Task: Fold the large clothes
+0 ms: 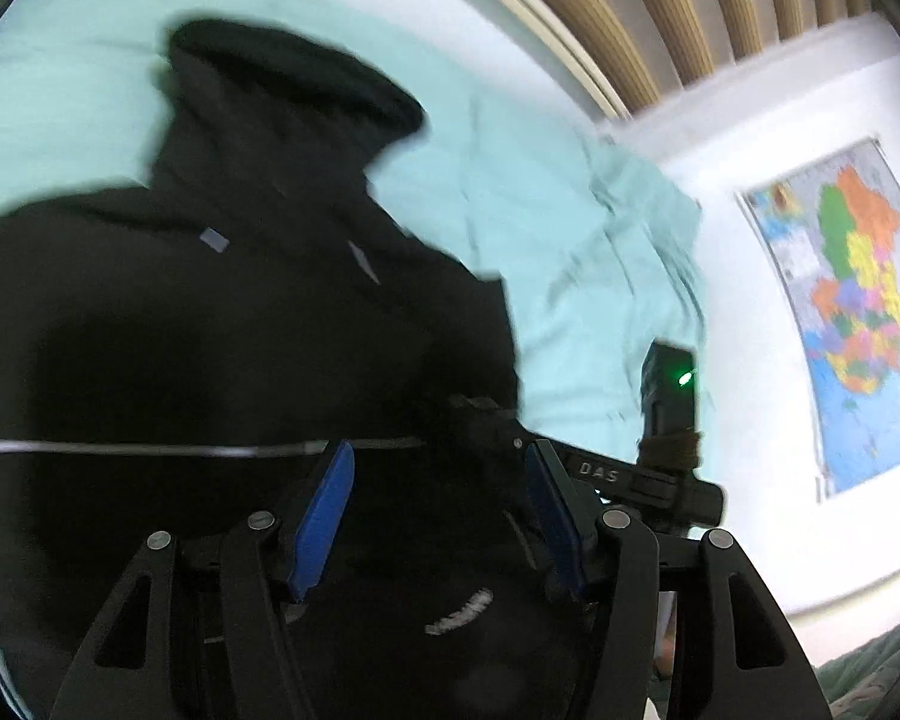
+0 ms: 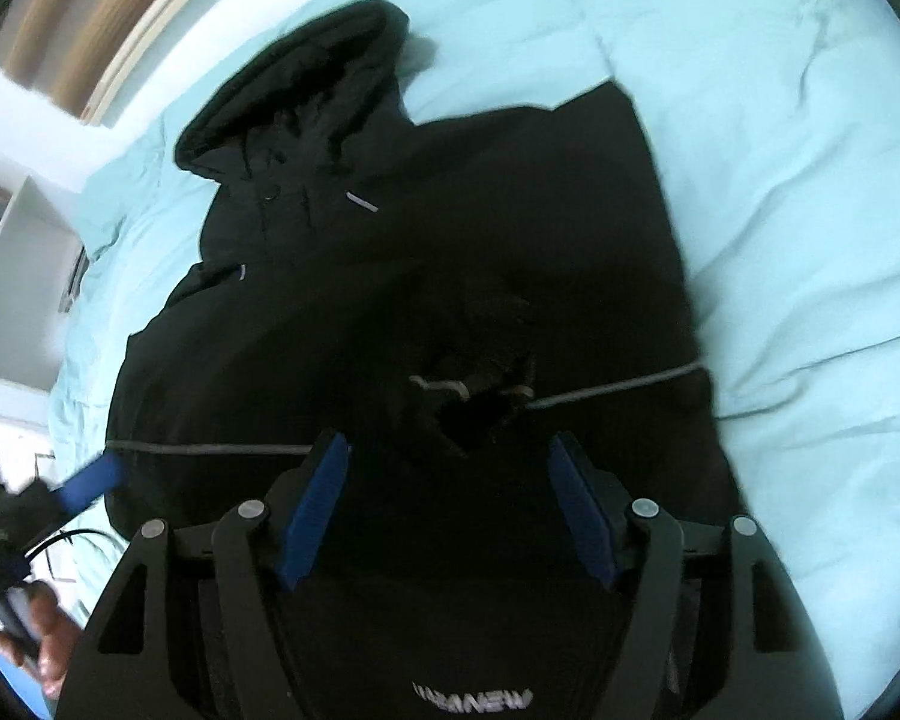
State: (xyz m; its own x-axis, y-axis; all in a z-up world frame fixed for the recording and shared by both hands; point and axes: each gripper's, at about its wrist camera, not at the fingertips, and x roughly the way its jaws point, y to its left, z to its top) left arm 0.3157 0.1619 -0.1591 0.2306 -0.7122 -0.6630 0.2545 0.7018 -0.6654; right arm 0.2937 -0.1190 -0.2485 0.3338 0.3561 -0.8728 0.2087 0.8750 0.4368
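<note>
Jacket (image 2: pixel 426 276), black and hooded, lies spread on the pale green bed (image 2: pixel 810 240), and we hover low over its hem end. Our right hand-held gripper (image 2: pixel 450 510) is spread wide and empty above the fabric, near the white lettering (image 2: pixel 471 702); our left hand-held gripper (image 1: pixel 438 516) is likewise wide, gripping nothing. To fold cleanly, we judge each should pinch a hem corner, lift together and carry the hem evenly toward the hood (image 2: pixel 306 90) beyond.

left tool (image 1: pixel 438 516) gaping, right tool (image 2: pixel 450 510) gaping
</note>
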